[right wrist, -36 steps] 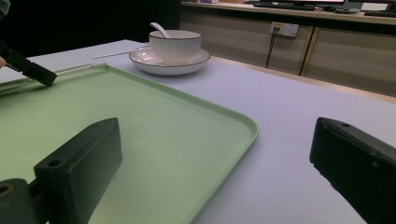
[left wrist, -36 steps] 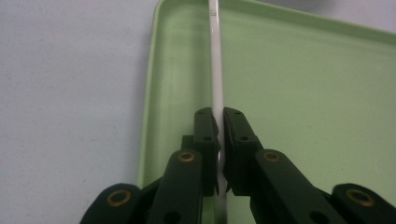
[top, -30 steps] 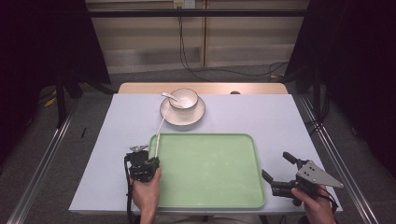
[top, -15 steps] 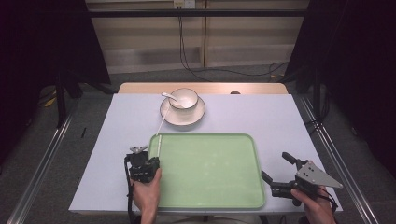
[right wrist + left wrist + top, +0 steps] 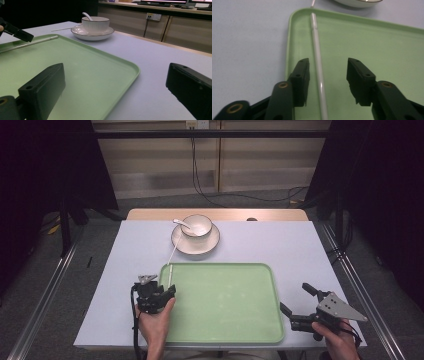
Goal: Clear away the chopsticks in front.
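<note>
A thin white stick (image 5: pixel 318 60) lies along the left edge of the green tray (image 5: pixel 225 320). It also shows in the high view (image 5: pixel 169 275). My left gripper (image 5: pixel 327 65) is open, with one jaw on each side of the stick's near end and not touching it. From above, the left gripper (image 5: pixel 167 292) sits at the tray's left rim. A second white stick (image 5: pixel 173 252) lies on the table between the tray and the saucer. My right gripper (image 5: pixel 296 298) is open at the tray's right front corner and holds nothing. Its own view shows the right gripper (image 5: pixel 117 75) over the tray rim (image 5: pixel 130 66).
A white bowl (image 5: pixel 196 225) with a spoon (image 5: pixel 180 222) in it stands on a saucer (image 5: pixel 195 245) at the back middle of the pale table (image 5: pixel 285 245). Metal rails run along both sides of the table.
</note>
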{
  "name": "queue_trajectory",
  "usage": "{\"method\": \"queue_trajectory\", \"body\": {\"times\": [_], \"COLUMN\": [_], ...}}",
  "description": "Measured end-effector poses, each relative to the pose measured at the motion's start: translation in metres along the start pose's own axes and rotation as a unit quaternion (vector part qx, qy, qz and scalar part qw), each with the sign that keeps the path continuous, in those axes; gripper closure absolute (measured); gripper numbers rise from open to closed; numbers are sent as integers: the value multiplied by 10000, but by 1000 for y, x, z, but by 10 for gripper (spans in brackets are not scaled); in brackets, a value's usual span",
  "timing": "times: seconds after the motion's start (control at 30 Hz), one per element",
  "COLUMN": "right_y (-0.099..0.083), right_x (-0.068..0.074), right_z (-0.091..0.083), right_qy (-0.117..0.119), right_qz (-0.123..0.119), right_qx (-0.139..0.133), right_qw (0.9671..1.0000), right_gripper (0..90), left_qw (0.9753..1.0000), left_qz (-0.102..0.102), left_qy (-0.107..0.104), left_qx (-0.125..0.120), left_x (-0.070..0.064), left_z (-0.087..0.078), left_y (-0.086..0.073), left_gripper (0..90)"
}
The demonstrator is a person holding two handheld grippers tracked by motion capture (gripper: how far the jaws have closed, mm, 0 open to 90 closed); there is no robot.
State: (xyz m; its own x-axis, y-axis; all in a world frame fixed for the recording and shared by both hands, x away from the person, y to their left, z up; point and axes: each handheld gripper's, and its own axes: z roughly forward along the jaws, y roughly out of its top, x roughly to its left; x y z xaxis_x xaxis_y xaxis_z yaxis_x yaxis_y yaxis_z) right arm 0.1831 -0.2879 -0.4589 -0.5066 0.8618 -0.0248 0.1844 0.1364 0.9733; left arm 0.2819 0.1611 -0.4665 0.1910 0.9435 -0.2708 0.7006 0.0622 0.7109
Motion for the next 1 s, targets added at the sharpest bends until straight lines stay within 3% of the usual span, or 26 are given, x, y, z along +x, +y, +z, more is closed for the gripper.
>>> {"method": "queue_trajectory", "body": {"times": [0.1, 0.17, 0.3, 0.53, 0.87, 0.97, 1.0], "right_y": [0, 0, 0, 0, 0, 0, 0], "right_x": [0, 0, 0, 0, 0, 0, 0], "right_z": [1, 0, 0, 0, 1, 0, 0], "right_qy": [-43, -47, -33, -9, -31, -29, -48], "right_qz": [5, -7, 19, 12, 13, 27, 24], "right_qx": [-14, -13, -12, -2, -4, -6, 6], "right_qw": [10000, 10000, 10000, 10000, 10000, 10000, 10000], "right_gripper": [20, 20, 20, 20, 20, 20, 20], "left_qw": [9998, 9996, 9986, 9968, 9956, 9940, 9934], "left_qz": [174, 161, 321, 612, 721, 892, 1024], "left_qy": [-37, -206, -389, -483, -577, -623, -520], "left_qx": [-92, -122, -150, -199, -126, -121, -52], "left_x": [0, 1, 4, 14, 23, 21, 20], "left_z": [0, 0, 1, -1, 12, 17, 19], "left_y": [5, 9, 16, 31, 48, 55, 59], "left_gripper": [468, 488, 424, 489, 495, 555, 574]}}
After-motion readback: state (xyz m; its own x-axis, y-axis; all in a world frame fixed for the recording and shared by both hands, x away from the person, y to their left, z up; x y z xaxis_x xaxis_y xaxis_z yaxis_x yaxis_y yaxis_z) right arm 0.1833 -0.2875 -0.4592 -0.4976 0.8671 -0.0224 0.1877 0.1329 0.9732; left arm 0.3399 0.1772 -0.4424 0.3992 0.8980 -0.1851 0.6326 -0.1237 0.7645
